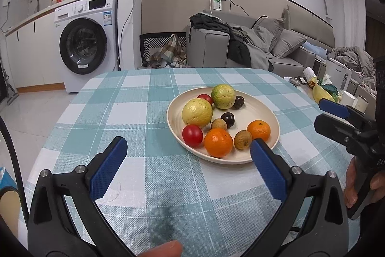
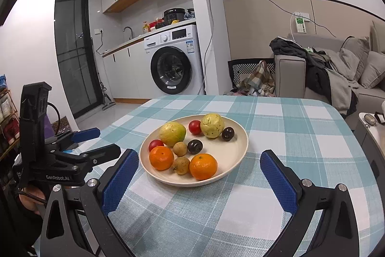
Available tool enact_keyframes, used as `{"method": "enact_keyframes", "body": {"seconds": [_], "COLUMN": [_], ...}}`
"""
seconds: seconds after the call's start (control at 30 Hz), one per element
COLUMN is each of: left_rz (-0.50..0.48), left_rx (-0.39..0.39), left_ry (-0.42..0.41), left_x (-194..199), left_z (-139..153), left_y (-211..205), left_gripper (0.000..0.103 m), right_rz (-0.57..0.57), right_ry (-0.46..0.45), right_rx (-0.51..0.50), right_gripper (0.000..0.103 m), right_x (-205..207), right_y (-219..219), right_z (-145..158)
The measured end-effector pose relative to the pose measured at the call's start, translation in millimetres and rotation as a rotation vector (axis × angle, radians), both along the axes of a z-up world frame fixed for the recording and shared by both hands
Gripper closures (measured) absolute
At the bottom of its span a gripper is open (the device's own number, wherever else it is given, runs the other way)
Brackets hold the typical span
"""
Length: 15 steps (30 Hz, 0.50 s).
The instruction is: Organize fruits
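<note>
On the checked counter (image 2: 300,136), toward its middle, the fruit is gathered on a cream plate (image 2: 237,151), while both the left tool (image 1: 189,158) and right tool (image 2: 199,172) are held wide open and empty, so one outer orange (image 2: 203,166) is best approached squarely.

Both tools are built from black plastic arms ending in blue ribbed pads. On the left gripper (image 1: 187,161) round silver screws are seen at the arm joints. On its side, seen at the left of the right gripper's (image 2: 199,172) view, white "GenRobot.AI" lettering is printed.
</note>
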<state>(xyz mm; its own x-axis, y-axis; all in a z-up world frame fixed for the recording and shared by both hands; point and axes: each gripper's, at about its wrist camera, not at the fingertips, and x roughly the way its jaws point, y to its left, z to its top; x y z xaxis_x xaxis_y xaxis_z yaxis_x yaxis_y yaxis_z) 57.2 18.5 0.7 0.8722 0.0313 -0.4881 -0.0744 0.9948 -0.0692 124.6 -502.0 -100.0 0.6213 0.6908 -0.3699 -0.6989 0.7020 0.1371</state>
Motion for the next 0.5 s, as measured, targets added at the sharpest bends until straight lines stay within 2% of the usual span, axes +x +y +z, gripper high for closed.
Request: {"method": "enact_keyframes", "body": {"seconds": [0.5], "left_rz": [0.002], "left_rx": [0.019], "left_ry": [-0.029], "left_x": [-6.2], "left_z": [5.4], "left_y": [-3.9], "left_gripper": [0.001], "right_rz": [-0.003], "right_ry": [0.018], "right_rx": [-0.002], "right_gripper": [0.0], "right_x": [6.6], "right_y": [-0.3], "right_z": [-1.5]}}
